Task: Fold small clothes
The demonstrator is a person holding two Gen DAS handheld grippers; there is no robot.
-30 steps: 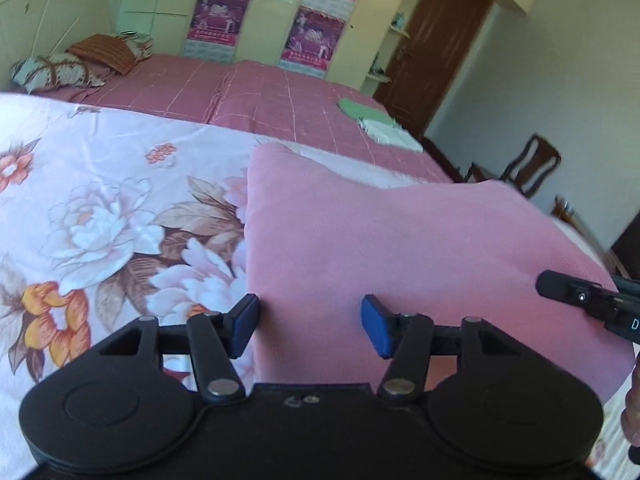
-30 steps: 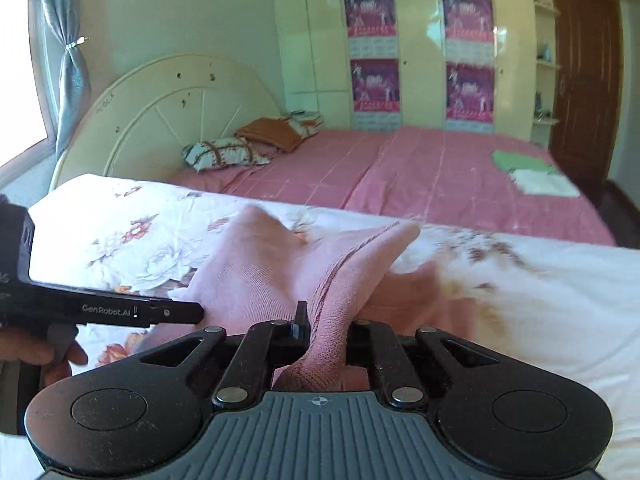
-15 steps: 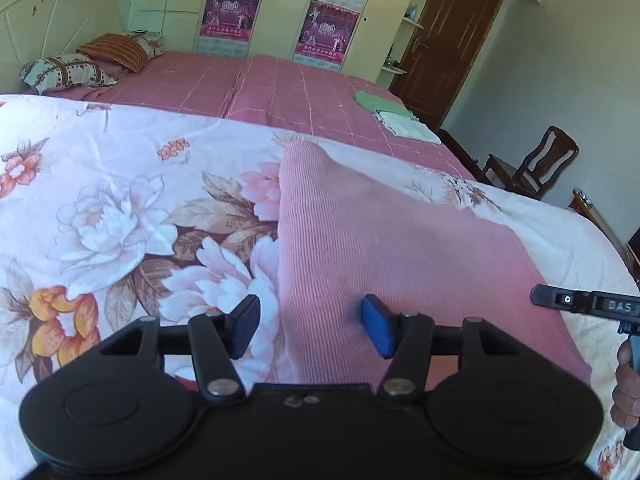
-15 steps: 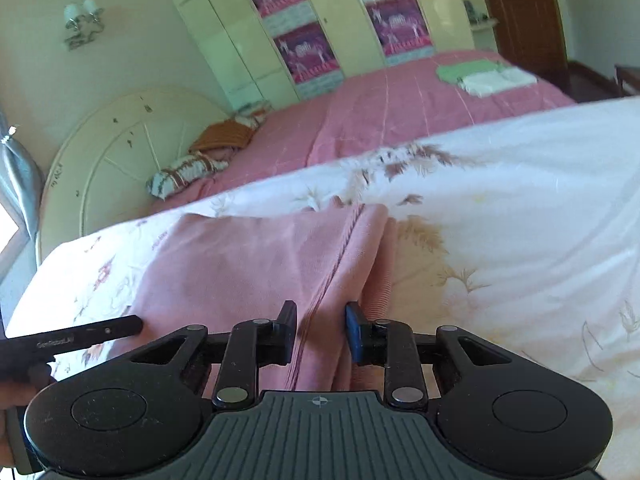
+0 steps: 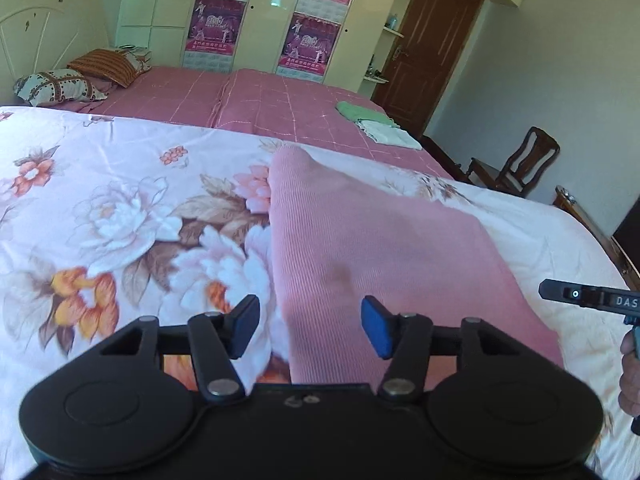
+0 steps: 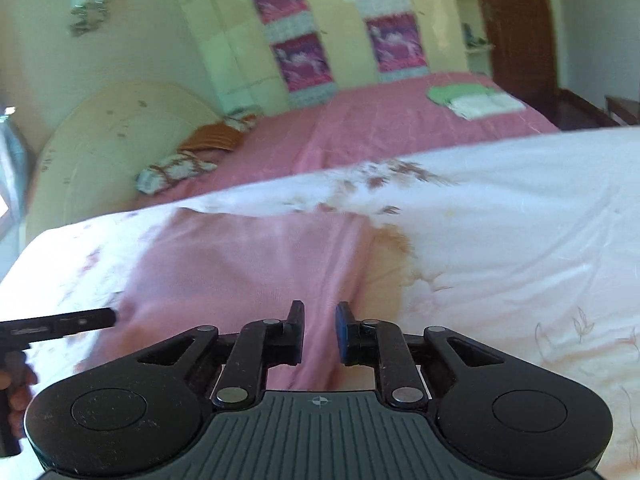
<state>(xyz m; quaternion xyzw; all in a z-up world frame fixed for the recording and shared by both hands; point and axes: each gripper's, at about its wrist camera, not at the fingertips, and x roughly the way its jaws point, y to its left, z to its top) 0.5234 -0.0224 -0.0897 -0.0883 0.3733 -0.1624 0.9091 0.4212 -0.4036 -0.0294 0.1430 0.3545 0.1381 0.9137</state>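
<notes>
A pink ribbed knit garment [image 5: 360, 248] lies folded flat on the floral bedspread [image 5: 100, 208]; it also shows in the right wrist view [image 6: 248, 272]. My left gripper [image 5: 310, 330] is open and empty, its blue pads above the garment's near left edge. My right gripper [image 6: 318, 330] is open with a narrow gap and empty, above the garment's near right part. The right gripper's body shows at the right edge of the left wrist view [image 5: 588, 300]; the left gripper's body shows at the left edge of the right wrist view [image 6: 56, 324].
A second bed with a pink cover [image 5: 256, 104] stands behind, with pillows [image 5: 56, 84] at its head and folded green and white cloths [image 5: 376, 124] near its foot. A wooden chair [image 5: 516, 168] and a brown door [image 5: 432, 52] are at the right.
My right gripper has let go of the garment's edge and opened. The lifted pink fabric has dropped flat onto the bedspread. My left gripper has stayed open.
</notes>
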